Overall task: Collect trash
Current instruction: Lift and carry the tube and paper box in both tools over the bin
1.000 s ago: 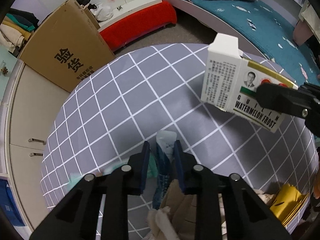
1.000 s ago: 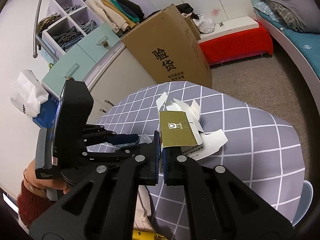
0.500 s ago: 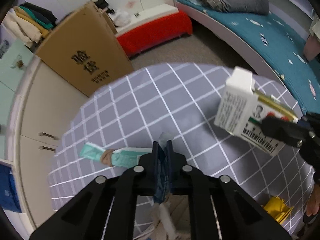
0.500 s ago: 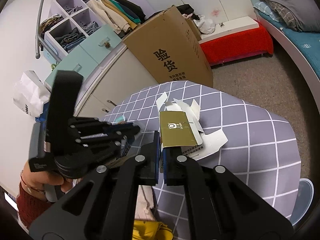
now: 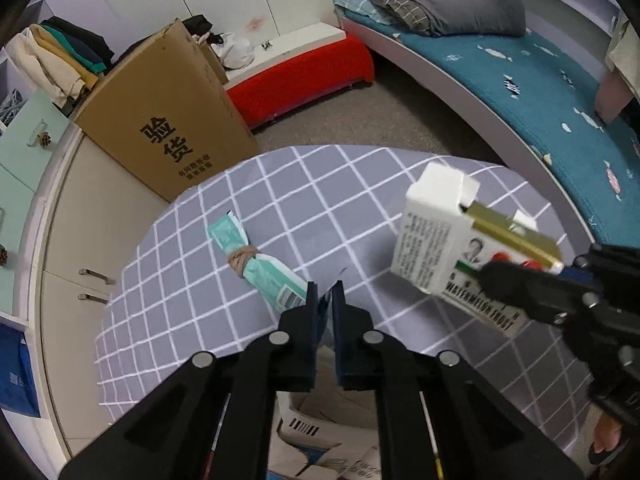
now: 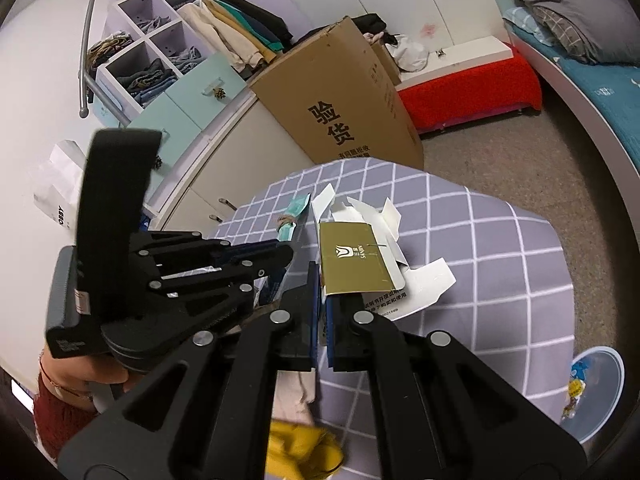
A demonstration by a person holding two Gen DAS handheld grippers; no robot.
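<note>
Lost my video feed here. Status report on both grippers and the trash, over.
Right gripper shut on white-and-gold medicine carton. Left gripper shut on thin blue wrapper. Teal tied packet on grid tablecloth. Nothing blocking.

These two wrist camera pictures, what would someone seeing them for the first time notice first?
Probably the white and gold medicine box, flaps open, held up over the grey checked tablecloth by the right gripper. Next, the teal wrapper tied with a rubber band, lying on the cloth just ahead of the left gripper, whose jaws are nearly closed. Behind the table leans a big cardboard carton printed with Chinese characters.
</note>
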